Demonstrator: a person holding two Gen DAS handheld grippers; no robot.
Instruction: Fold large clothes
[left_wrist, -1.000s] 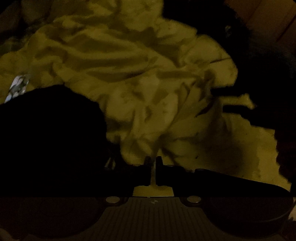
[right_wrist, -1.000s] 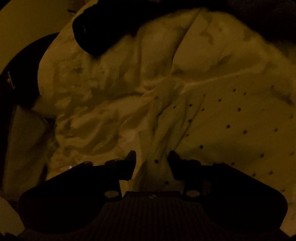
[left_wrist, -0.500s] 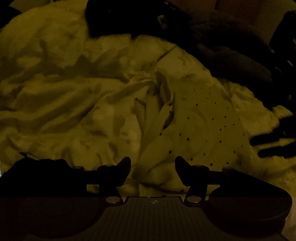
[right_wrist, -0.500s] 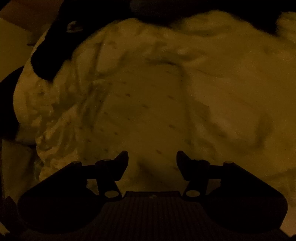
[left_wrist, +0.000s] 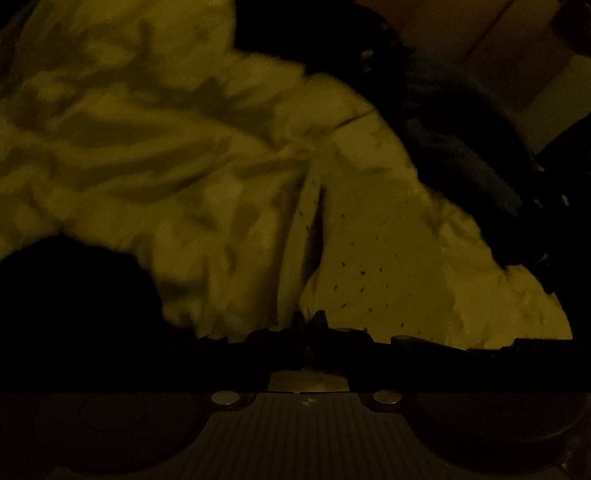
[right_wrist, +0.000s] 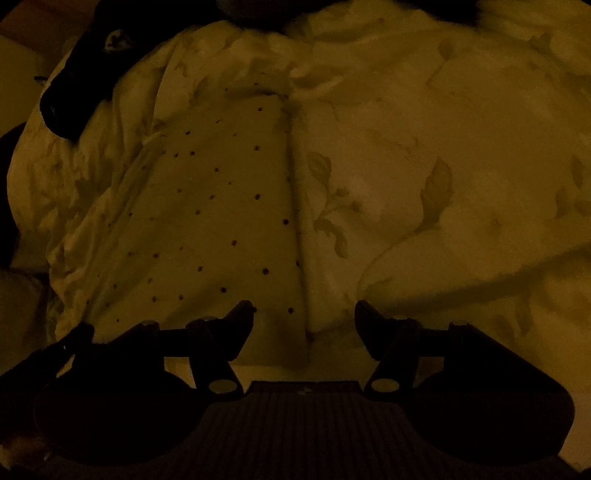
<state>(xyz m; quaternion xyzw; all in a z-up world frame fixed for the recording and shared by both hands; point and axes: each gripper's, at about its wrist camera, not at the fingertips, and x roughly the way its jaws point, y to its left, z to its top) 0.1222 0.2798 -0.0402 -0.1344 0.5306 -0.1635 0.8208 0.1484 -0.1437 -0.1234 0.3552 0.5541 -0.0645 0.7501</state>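
The left gripper was seen closed at lower centre, against the dotted garment; whether cloth was pinched cannot be told. The right gripper was held open over it

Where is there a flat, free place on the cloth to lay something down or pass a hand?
Flattest: the dotted panel ahead of the open right gripper, bordered right by its straight hem and the leaf-print fabric. Crowded: crumpled folds beyond the shut left gripper, and dark clothing along the far right edge.
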